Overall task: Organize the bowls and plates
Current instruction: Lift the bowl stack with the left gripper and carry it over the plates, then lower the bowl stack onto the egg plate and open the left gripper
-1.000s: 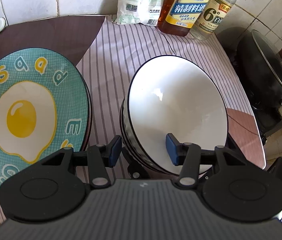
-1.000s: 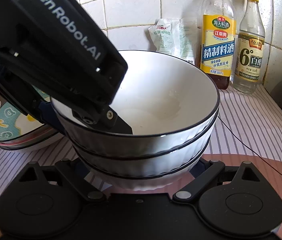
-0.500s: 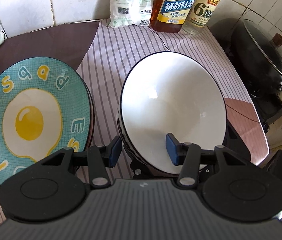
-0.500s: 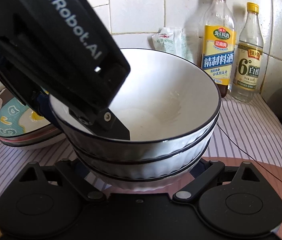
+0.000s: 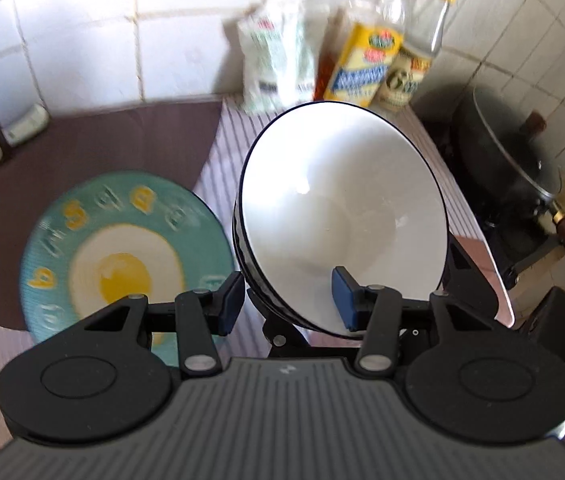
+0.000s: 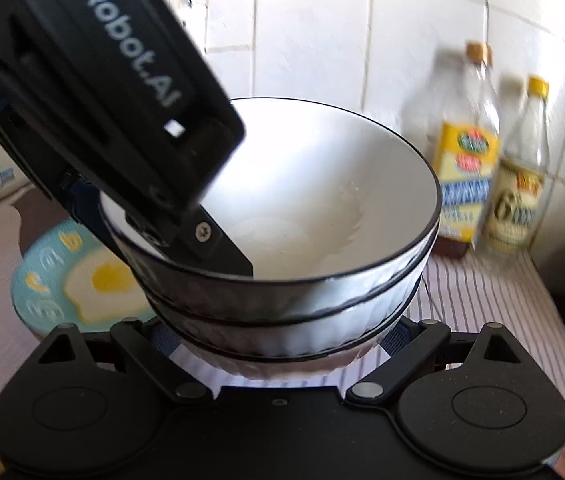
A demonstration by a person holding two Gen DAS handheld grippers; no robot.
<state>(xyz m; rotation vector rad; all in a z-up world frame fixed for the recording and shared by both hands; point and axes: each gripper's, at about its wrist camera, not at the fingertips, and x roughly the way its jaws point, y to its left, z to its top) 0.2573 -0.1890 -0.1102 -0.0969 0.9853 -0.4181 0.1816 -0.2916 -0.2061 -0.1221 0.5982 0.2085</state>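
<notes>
Right wrist view: both grippers' fingers (image 6: pixel 396 338) clamp the stacked bowls (image 6: pixel 282 304).

Three nested white bowls (image 6: pixel 282 312) are counted, possibly more beneath. One egg-patterned plate (image 5: pixel 122 248) is shown on top of its stack, the number under it unclear. Two bottles (image 6: pixel 466 152) (image 6: pixel 522 168), one packet (image 5: pixel 274 56) and one lidded wok (image 5: pixel 510 168) are included.

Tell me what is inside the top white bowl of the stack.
Inside the top white black-rimmed bowl only one finger of the left gripper reaches over the rim; the rest looks bare. That finger covers part of the near wall.
</notes>
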